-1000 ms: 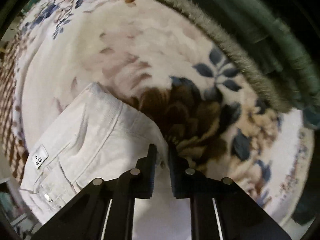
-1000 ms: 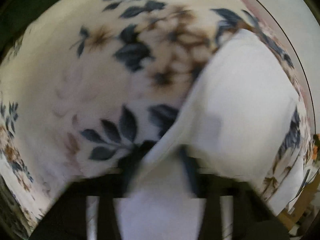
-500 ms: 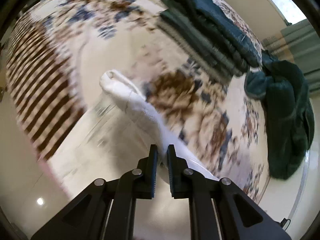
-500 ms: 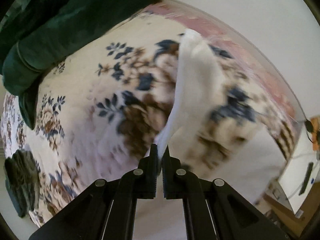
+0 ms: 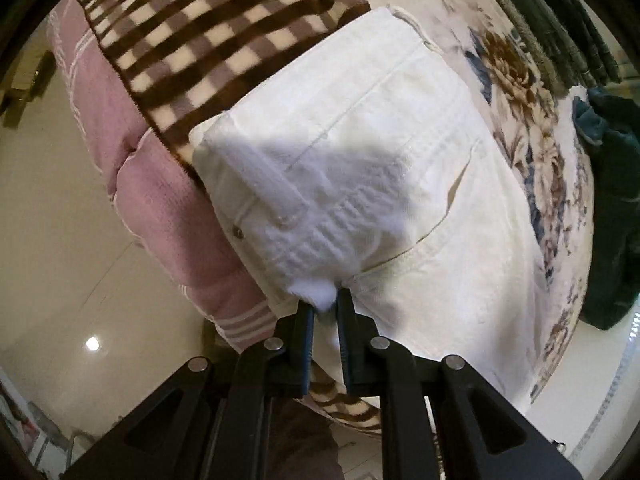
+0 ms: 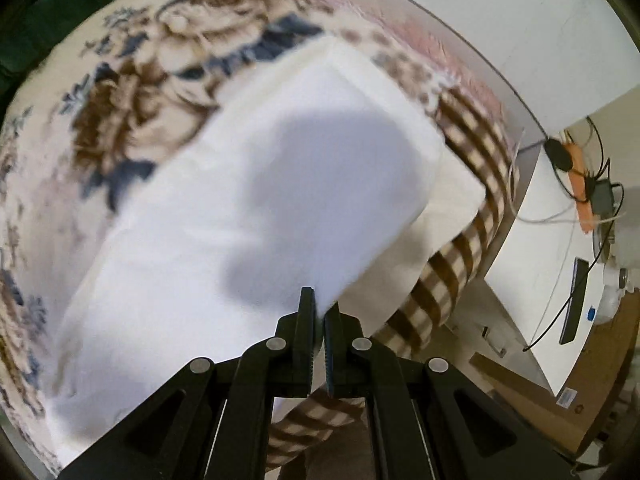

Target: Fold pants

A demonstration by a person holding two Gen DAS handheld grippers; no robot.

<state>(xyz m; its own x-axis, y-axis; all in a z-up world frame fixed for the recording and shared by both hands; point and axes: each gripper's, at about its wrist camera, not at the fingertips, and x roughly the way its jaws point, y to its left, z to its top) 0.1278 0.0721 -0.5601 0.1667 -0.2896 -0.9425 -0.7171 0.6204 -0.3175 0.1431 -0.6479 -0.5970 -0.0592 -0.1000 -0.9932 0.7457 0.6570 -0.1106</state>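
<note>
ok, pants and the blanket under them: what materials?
Pants: looks like white cotton twill or denim, matte; woven ribbing, stitched seams, a pocket and a rivet show. Blanket: probably fleece or plush, soft matte; checked and floral print has fuzzy edges. Both grippers pinch pants fabric.

the white pants [image 5: 400,168] lie doubled over on the bed's floral blanket [image 5: 532,128], their far end reaching onto the brown checked part. the cloth is white denim with stitched seams, a slanted pocket opening, a belt loop and a small metal rivet near the waistband (all sharp in the left view, blurred in the right). the near corners are lifted, one pinched in the left claw [image 5: 325,304], one in the right claw [image 6: 319,312].
</note>
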